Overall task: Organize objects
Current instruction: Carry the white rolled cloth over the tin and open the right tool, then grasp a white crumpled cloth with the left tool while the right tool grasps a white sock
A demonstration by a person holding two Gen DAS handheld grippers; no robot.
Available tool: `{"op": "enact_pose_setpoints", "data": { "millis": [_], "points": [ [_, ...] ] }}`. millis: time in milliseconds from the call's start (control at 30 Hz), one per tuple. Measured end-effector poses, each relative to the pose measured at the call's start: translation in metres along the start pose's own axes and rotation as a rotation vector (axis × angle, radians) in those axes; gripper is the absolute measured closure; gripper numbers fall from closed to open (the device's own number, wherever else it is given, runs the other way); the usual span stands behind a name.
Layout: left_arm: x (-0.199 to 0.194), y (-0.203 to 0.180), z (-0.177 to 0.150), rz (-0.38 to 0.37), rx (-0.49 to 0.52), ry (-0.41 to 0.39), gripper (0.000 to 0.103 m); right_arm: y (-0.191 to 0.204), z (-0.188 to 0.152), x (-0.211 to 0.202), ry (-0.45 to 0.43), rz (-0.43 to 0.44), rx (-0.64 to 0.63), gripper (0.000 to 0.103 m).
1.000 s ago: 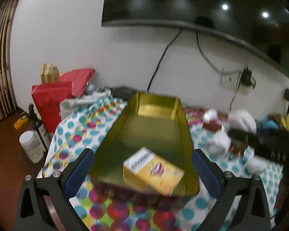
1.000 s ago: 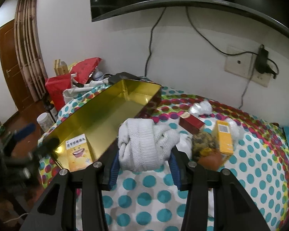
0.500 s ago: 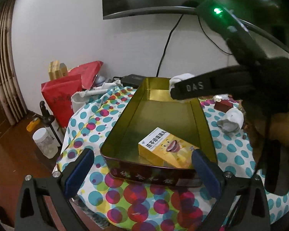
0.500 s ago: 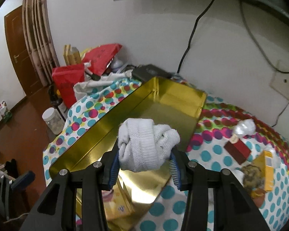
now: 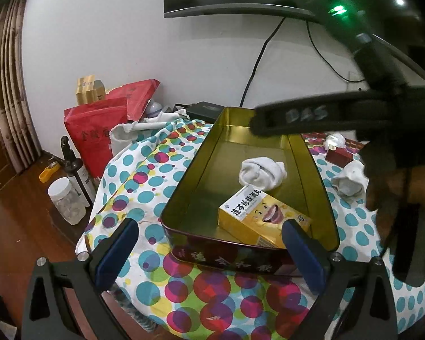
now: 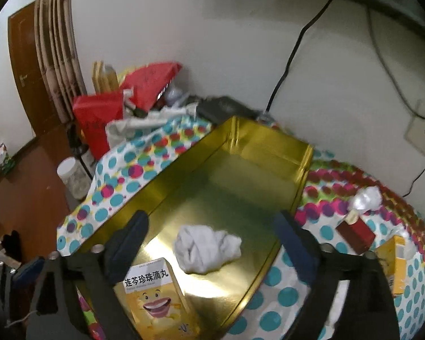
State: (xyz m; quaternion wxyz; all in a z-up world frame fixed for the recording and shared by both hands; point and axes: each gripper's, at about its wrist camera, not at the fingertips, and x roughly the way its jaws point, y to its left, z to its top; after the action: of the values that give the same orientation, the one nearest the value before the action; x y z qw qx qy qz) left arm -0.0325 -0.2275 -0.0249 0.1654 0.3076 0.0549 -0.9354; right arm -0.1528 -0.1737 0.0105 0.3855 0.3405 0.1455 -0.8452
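A gold tin tray [image 5: 184,198] lies on the spotted cloth, with a yellow medicine box [image 5: 265,216] at its near end. A rolled white sock [image 5: 262,171] rests on the tin's floor behind the box. My right gripper [image 6: 212,240] hovers over the tin with its jaws opening. The sock [image 6: 206,248] lies loose below the gap, and neither pad touches it. The yellow box [image 6: 155,291] shows at the bottom of that view. My left gripper [image 5: 211,255] is open in front of the tin's near wall, holding nothing. The right gripper's black frame [image 5: 311,116] crosses above the tin.
A second white sock [image 5: 350,180], a small red box [image 6: 354,233], another yellow box [image 6: 393,266] and crumpled plastic [image 6: 365,198] lie on the cloth right of the tin. Red bags [image 5: 96,133], a dark bottle [image 5: 76,170] and a clear jar [image 5: 66,201] stand at the left.
The right gripper carried the sock leftward over the tin, then spread its jaws. The sock has dropped onto the tin's floor. The left gripper has hardly moved.
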Motion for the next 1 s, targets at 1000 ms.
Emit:
{"op": "enact_pose_setpoints", "data": {
  "millis": [1000],
  "points": [
    [0.042, -0.192, 0.044, -0.208, 0.207, -0.011, 0.0, -0.194, -0.186, -0.118, -0.016, -0.278, 0.306, 0.005]
  ]
}}
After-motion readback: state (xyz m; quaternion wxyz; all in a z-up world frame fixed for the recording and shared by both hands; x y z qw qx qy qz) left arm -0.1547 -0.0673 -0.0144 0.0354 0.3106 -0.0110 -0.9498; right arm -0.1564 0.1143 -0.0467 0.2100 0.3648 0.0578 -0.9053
